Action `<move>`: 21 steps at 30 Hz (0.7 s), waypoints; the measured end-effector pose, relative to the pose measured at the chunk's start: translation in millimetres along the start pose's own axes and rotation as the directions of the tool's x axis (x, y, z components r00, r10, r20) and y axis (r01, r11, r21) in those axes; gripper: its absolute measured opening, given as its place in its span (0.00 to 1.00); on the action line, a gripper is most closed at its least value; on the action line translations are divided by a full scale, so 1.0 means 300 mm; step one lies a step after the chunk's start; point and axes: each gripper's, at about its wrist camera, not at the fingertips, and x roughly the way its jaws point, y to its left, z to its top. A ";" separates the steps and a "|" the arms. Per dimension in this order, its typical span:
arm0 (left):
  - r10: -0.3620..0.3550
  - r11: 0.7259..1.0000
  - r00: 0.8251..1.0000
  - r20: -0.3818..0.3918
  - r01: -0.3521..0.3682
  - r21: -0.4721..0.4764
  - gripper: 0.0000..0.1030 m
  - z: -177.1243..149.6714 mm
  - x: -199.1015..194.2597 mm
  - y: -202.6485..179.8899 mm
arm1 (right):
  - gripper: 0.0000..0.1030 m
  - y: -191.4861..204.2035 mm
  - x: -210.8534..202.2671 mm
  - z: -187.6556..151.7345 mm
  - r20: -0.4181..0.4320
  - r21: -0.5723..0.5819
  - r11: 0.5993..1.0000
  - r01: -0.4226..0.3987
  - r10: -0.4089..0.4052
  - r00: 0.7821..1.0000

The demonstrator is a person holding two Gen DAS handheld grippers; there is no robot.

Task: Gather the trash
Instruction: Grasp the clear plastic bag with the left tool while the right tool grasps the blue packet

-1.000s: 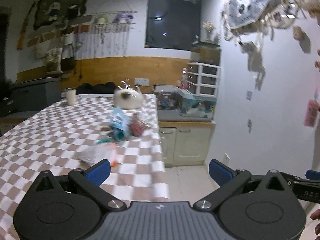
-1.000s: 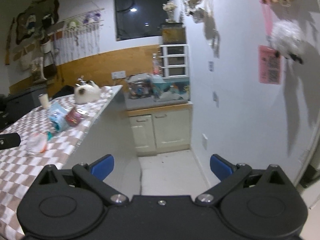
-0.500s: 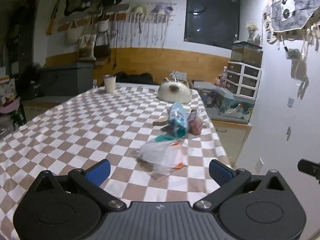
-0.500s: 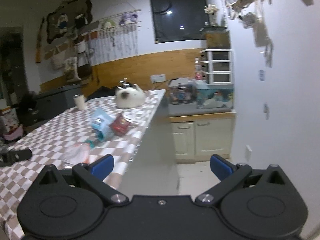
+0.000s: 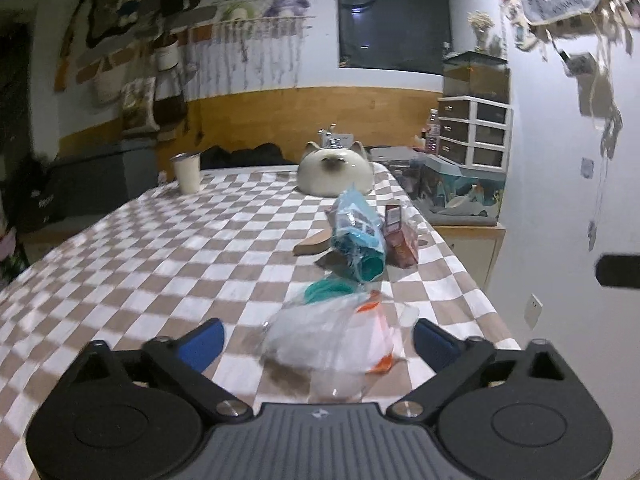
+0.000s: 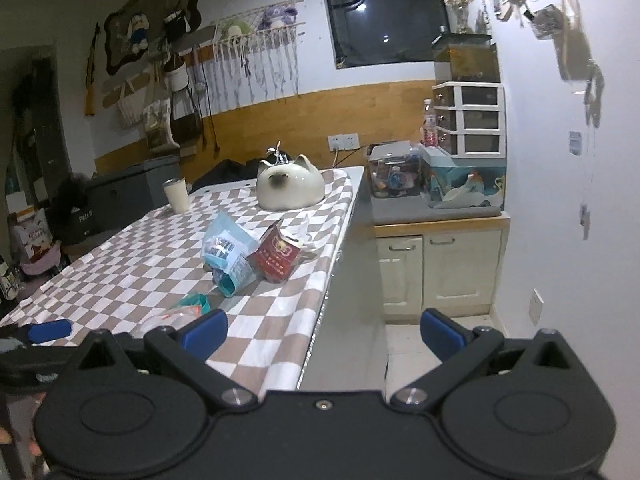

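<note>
Left gripper [image 5: 316,340], jaws closing but not yet touching, straddles a crumpled clear bag [image 5: 332,340] near the tabletop's [image 5: 160,264] right edge; its long axis cannot be told. Blue pouch [image 5: 356,236] and red carton [image 5: 400,236] lie beyond. Right gripper [image 6: 324,330] spread, empty.

Dim room, dark window [image 5: 394,16], wood-panelled wall [image 5: 320,116], cream cabinet [image 6: 440,272], checked table [image 5: 180,248]

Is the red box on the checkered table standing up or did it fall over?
Fallen over. The red box lies tilted on its side on the table, its torn-open top end pointing away, beside the blue bag.
</note>
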 end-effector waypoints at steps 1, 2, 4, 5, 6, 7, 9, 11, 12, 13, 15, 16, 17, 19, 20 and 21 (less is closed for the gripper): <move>-0.008 1.000 1.000 -0.004 0.008 0.017 0.83 0.003 0.021 -0.008 | 1.00 -0.002 0.015 0.007 -0.006 -0.001 1.000 -0.002 0.002 1.000; -0.011 0.999 1.000 -0.009 0.011 0.032 0.80 0.005 0.037 -0.018 | 1.00 0.003 0.034 0.016 -0.013 -0.004 1.000 -0.006 0.006 1.000; -0.005 0.997 1.000 -0.021 0.007 0.078 0.69 0.003 0.068 -0.040 | 1.00 0.007 0.067 0.031 -0.024 -0.016 1.000 -0.017 0.016 1.000; 0.002 0.995 1.000 -0.026 0.001 0.100 0.65 0.001 0.080 -0.048 | 1.00 0.011 0.084 0.037 -0.028 -0.025 0.999 -0.023 0.022 0.999; 0.012 0.993 0.999 -0.035 -0.008 0.119 0.57 -0.002 0.093 -0.055 | 1.00 0.017 0.106 0.046 -0.033 -0.033 0.999 -0.025 0.024 0.999; 0.023 0.991 0.999 -0.044 -0.017 0.132 0.50 -0.006 0.106 -0.057 | 1.00 0.020 0.125 0.052 -0.038 -0.038 0.999 -0.024 0.023 0.999; 0.032 0.990 0.998 -0.061 -0.023 0.141 0.38 -0.013 0.125 -0.052 | 1.00 0.029 0.164 0.065 -0.045 -0.042 0.999 -0.028 0.027 0.999; 0.032 0.990 0.998 -0.062 -0.024 0.137 0.35 -0.023 0.134 -0.039 | 1.00 0.034 0.204 0.082 -0.054 -0.042 0.998 -0.039 0.037 0.998; 0.025 0.991 0.998 -0.057 -0.017 0.133 0.34 -0.026 0.132 -0.032 | 1.00 0.038 0.224 0.092 -0.057 -0.041 0.998 -0.047 0.045 0.997; 0.014 0.992 0.998 -0.055 -0.007 0.126 0.34 -0.029 0.128 -0.023 | 1.00 0.044 0.244 0.101 -0.060 -0.041 0.998 -0.052 0.050 0.997; 0.005 0.993 0.999 -0.054 0.001 0.115 0.32 -0.035 0.125 -0.008 | 1.00 0.057 0.280 0.113 -0.064 -0.041 0.997 -0.059 0.057 0.996; 0.005 0.994 0.998 -0.056 0.002 0.112 0.30 -0.038 0.122 -0.002 | 1.00 0.065 0.299 0.119 -0.068 -0.036 0.997 -0.068 0.065 0.996; 0.006 0.994 0.998 -0.059 0.000 0.109 0.28 -0.044 0.117 0.007 | 1.00 0.073 0.317 0.123 -0.074 -0.027 0.997 -0.078 0.076 0.994; -0.002 0.996 0.998 -0.065 0.008 0.089 0.22 -0.056 0.105 0.031 | 1.00 0.091 0.352 0.130 -0.083 0.000 0.995 -0.100 0.099 0.992; -0.011 0.997 0.998 -0.065 0.016 0.075 0.17 -0.062 0.098 0.044 | 1.00 0.101 0.370 0.133 -0.086 0.014 0.994 -0.112 0.113 0.990; -0.014 0.998 0.997 -0.075 0.018 0.061 0.10 -0.068 0.093 0.059 | 1.00 0.113 0.384 0.134 -0.089 0.023 0.992 -0.121 0.122 0.988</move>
